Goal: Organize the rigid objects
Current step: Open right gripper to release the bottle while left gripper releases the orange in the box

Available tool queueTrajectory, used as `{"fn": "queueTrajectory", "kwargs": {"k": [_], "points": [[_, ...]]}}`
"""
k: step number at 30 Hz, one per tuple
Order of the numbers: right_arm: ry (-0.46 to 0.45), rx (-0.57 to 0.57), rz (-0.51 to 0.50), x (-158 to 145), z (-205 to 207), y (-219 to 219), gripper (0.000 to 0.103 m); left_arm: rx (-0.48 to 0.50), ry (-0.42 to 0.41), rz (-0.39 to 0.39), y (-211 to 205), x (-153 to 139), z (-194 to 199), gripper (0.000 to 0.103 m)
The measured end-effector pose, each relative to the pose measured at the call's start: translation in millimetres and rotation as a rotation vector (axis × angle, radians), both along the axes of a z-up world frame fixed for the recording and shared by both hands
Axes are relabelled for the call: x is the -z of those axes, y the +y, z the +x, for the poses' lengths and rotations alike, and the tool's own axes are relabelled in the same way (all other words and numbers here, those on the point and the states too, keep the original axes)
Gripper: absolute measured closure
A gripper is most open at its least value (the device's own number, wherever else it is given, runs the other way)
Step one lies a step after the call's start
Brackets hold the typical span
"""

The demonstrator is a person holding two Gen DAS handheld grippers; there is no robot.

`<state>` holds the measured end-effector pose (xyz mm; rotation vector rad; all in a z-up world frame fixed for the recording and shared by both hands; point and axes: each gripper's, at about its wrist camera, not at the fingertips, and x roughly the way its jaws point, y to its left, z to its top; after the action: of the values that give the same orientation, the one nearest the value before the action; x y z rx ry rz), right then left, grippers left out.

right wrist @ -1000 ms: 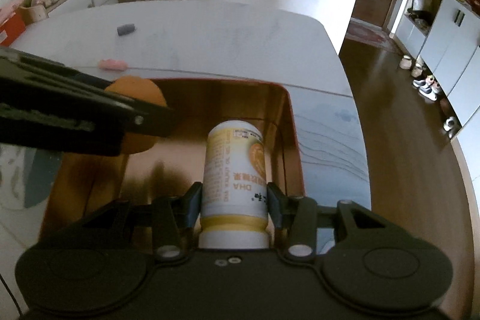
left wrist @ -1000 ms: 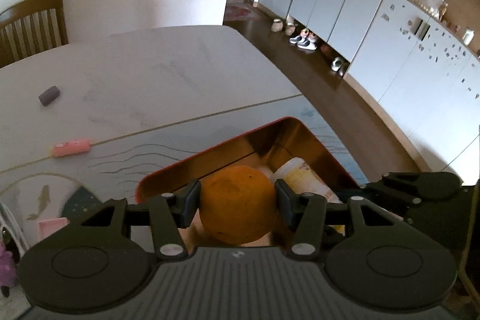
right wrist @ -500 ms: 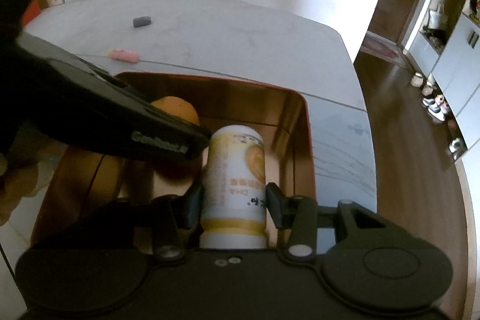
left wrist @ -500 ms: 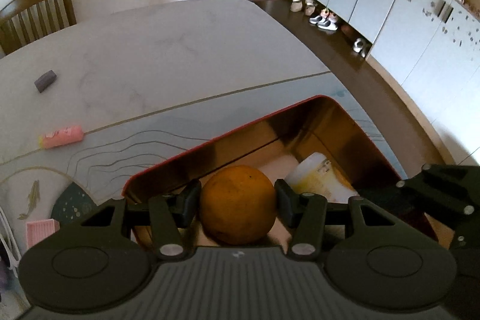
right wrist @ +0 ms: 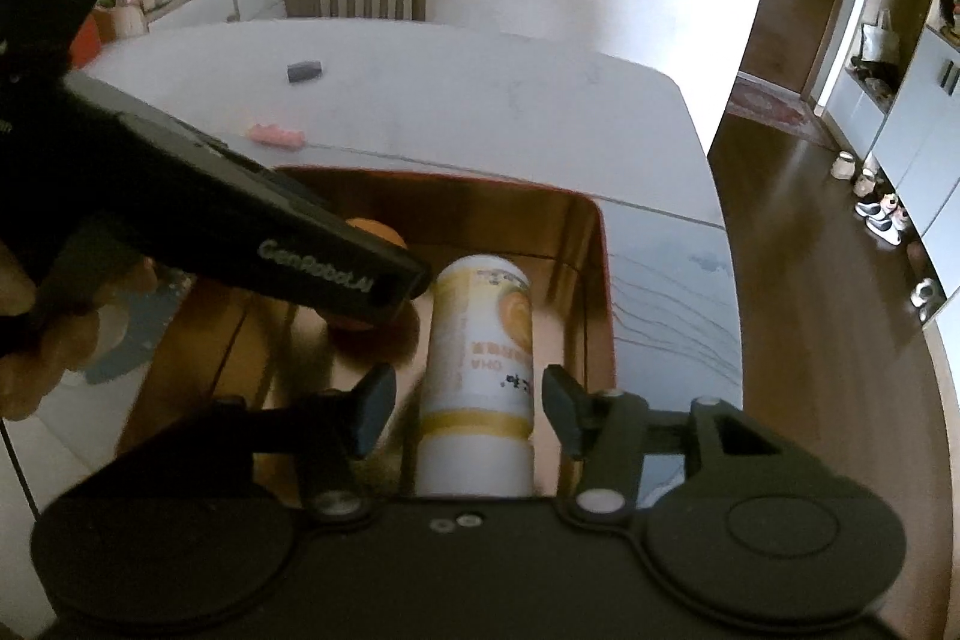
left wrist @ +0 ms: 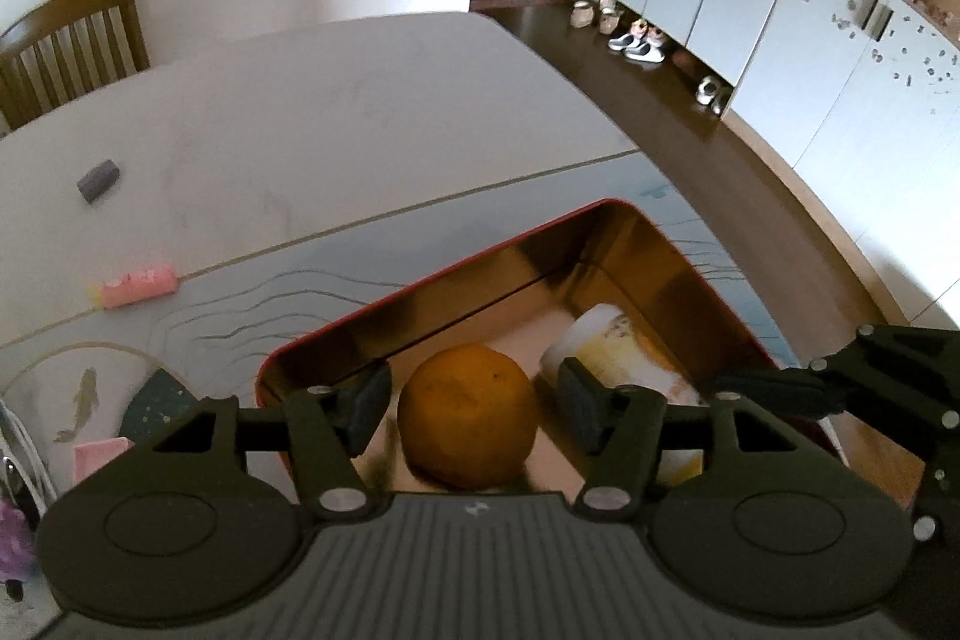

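1. The left gripper (left wrist: 471, 403) has just been opening; the orange (left wrist: 468, 415) sits free between its jaws on the floor of the red tin (left wrist: 420, 289)
2. The right gripper (right wrist: 465, 409) has likewise let go of the bottle (right wrist: 480, 370), lying beside it
3. The orange is firm and rolls: grip its widest part. The bottle looks light and smooth: grip mid-body
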<state>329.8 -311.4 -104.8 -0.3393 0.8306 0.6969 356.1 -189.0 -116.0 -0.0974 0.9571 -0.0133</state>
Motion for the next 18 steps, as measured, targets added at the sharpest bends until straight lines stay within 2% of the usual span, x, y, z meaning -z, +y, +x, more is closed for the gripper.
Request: {"fn": "queueTrajectory", "kwargs": {"k": [8, 13, 15, 18], "points": [[0.009, 0.033, 0.089, -26, -12, -15, 0.041, -0.014, -0.074, 0.0, 6, -30, -36, 0.042], [0.011, 0.046, 0.125, -35, -20, -12, 0.039, -0.042, -0.114, -0.009, 19, -49, -65, 0.042], [0.009, 0.051, 0.139, -39, -24, -10, 0.035, -0.05, -0.127, -0.009, 25, -57, -74, 0.042], [0.014, 0.057, 0.167, -45, -33, -6, 0.031, -0.068, -0.15, -0.023, 38, -66, -92, 0.037]]}}
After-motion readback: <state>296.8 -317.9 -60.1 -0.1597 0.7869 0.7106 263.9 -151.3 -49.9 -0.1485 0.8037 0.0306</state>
